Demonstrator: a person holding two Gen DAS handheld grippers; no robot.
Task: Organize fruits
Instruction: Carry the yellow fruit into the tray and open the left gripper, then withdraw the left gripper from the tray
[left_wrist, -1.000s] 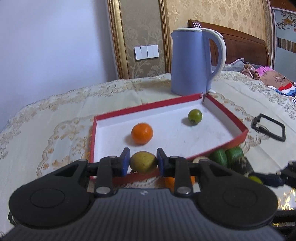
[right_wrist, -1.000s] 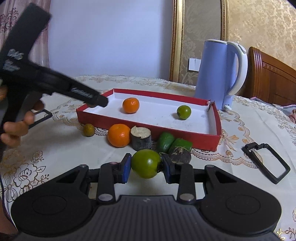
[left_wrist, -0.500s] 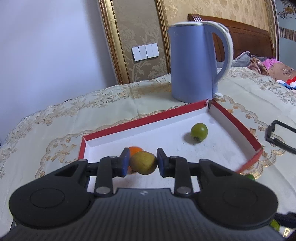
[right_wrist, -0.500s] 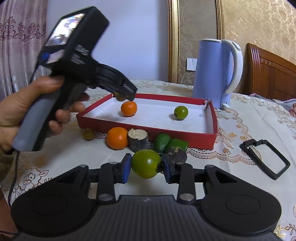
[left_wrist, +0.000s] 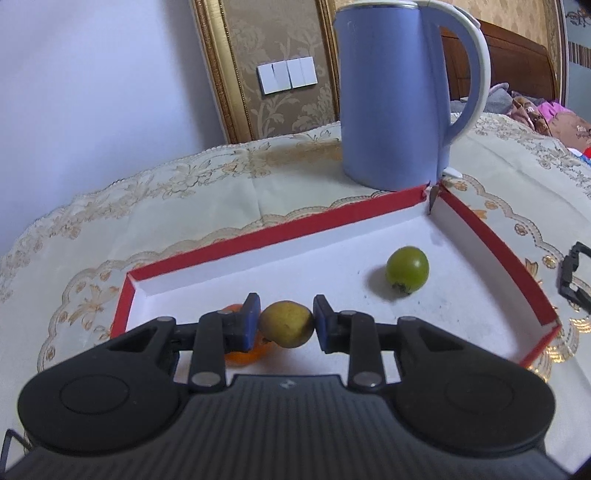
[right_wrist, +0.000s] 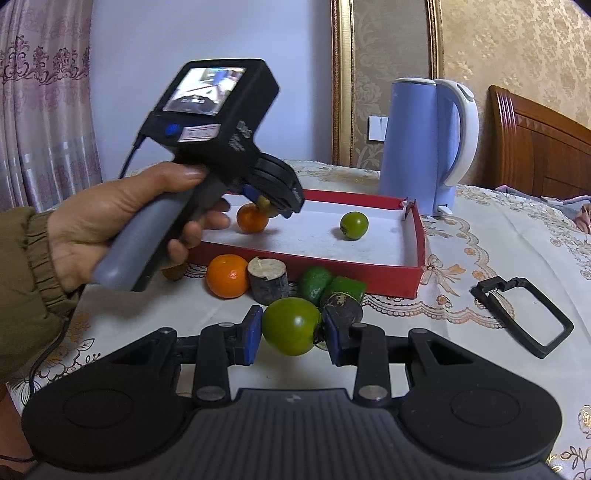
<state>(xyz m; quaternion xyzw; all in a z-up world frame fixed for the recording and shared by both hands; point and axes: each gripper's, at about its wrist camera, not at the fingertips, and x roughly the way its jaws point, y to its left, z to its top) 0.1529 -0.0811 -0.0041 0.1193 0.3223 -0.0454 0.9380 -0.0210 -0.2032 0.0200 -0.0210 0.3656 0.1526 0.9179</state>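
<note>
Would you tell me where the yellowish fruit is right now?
The yellowish fruit is clamped in the left gripper, over the red tray's near left part, just beside the orange.

Each fisheye looks forward and downward along its own fingers, close over the table. Both share the red tray (left_wrist: 491, 236) (right_wrist: 419, 236) and kettle (left_wrist: 391, 92) (right_wrist: 424, 140) (the right sits farther back).

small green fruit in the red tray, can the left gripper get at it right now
Probably not as things stand. The path across the red tray to the small green fruit looks clear, but the left gripper is already shut on a yellowish fruit, so that would likely need setting down first.
</note>
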